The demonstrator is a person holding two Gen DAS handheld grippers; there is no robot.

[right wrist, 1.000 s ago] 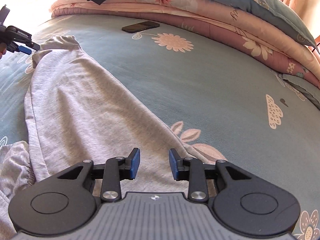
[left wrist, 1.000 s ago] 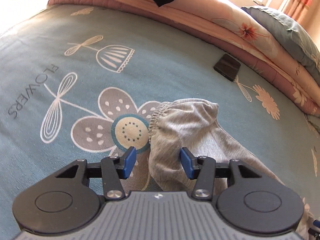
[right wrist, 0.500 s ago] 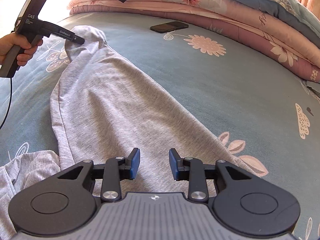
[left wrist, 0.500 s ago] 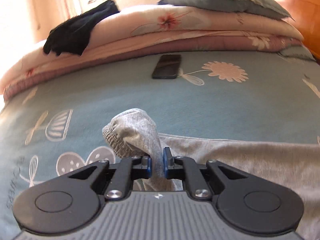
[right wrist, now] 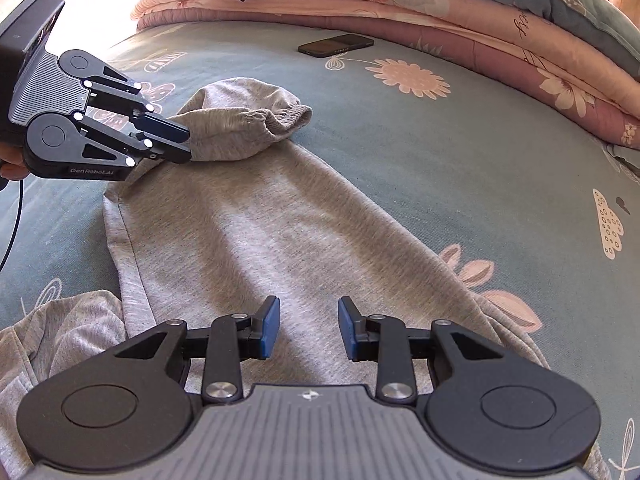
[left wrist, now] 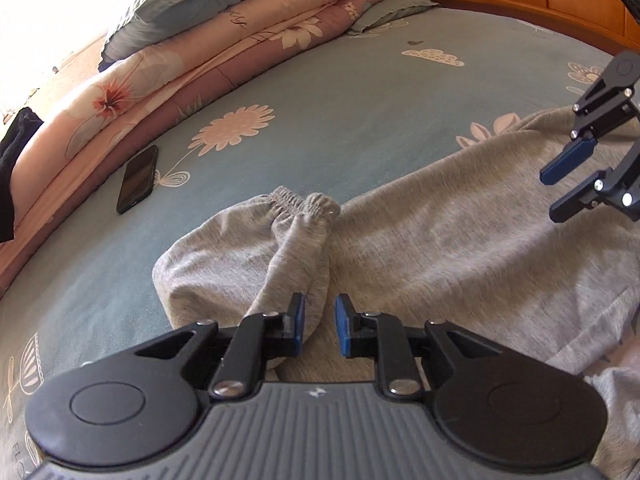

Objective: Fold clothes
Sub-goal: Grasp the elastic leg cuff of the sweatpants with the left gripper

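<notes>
sweatpants lie flat on the bed, soft, light and floppy. my left gripper is opening off the folded leg cuff at twelve o'clock; my right gripper hovers open, empty. best hold: elastic cuff.

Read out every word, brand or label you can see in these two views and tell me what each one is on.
"GenRobot.AI": pale lettering on the side of the left gripper, seen from the right wrist view.
"FLO": partial lettering printed on the bedsheet, cut off at the frame edge.
Cursive script on the pink quilt: not legible.
Small emblem on the right gripper body: a logo, no letters.
Phone: dark screen, no text.
</notes>
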